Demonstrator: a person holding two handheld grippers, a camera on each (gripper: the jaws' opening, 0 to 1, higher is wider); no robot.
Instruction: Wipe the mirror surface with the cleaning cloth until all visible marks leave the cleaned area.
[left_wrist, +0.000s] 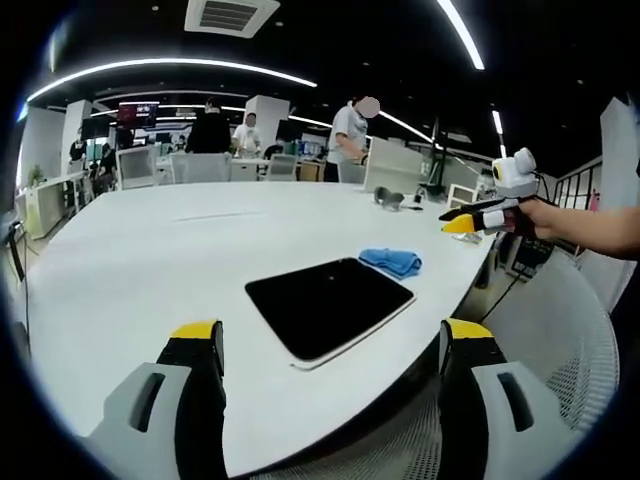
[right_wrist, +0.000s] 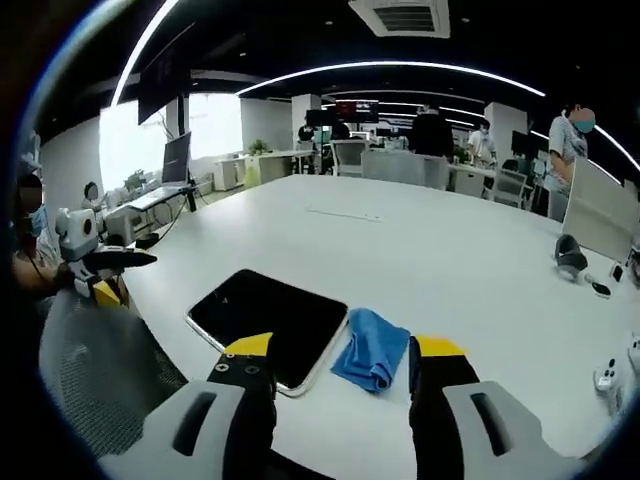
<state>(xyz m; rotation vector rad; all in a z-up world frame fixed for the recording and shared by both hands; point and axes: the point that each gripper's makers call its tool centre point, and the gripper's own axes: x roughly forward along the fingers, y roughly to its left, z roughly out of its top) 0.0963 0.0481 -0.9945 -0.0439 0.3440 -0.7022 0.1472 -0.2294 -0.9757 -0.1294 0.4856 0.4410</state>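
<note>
While both grippers (left_wrist: 330, 345) (right_wrist: 340, 365) hover wide open and empty, the blue cloth (right_wrist: 371, 347) lies untouched just right of the mirror (right_wrist: 268, 315), presumably awaiting pickup.

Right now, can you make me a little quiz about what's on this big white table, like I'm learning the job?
1. True or false: the blue cloth is lying on top of the mirror.
2. What is the right gripper holding? A) the cloth B) the mirror C) nothing
3. Fill in: the mirror's dark face lies flat on the white ____.

Key
1. False. The cloth rests on the table beside the mirror's edge.
2. C. Its jaws stand open above the table, with the cloth ahead of them. The left gripper is open too.
3. Table.
</note>
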